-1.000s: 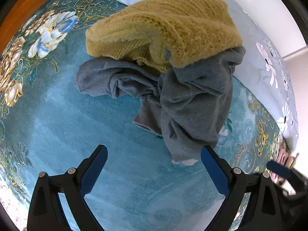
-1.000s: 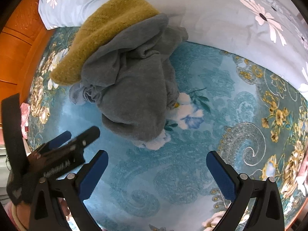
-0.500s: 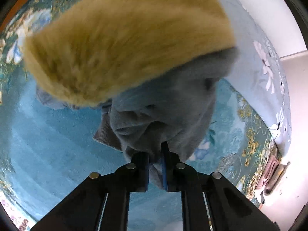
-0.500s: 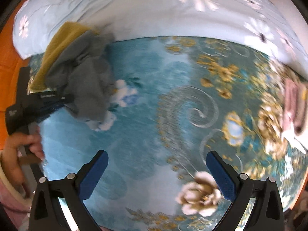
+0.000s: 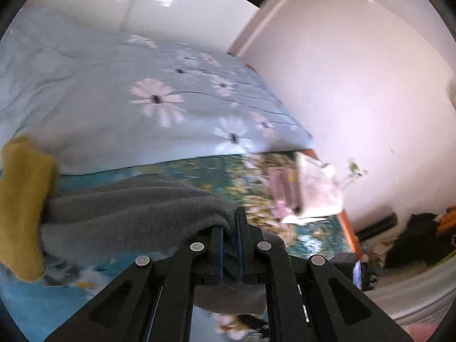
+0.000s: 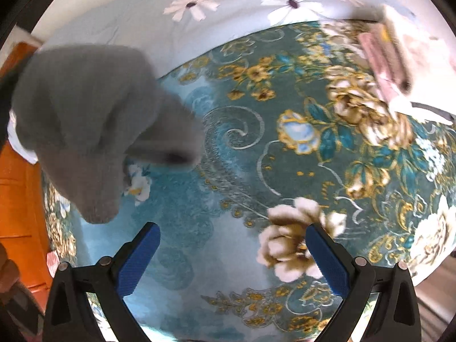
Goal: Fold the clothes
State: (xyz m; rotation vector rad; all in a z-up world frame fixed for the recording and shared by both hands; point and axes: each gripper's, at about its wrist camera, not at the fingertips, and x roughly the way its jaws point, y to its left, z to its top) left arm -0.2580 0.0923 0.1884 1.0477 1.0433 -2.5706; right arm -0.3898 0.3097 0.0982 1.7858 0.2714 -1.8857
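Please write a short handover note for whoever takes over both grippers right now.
Left gripper: shut on the grey fleece sweatshirt, lifted off the teal floral blanket.
Right gripper: open, empty, above the blanket.
Mustard knitted sweater: bunched against the sweatshirt's far end.
Done: sweatshirt picked up. No fold is visible.
Left: spread it flat, fold it, then the sweater.

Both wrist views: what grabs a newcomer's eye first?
The grey sweatshirt, pinched in the shut left gripper and stretched back toward the mustard knit at left. In the right view, the ornate teal floral blanket fills the frame beyond the open, empty right gripper.
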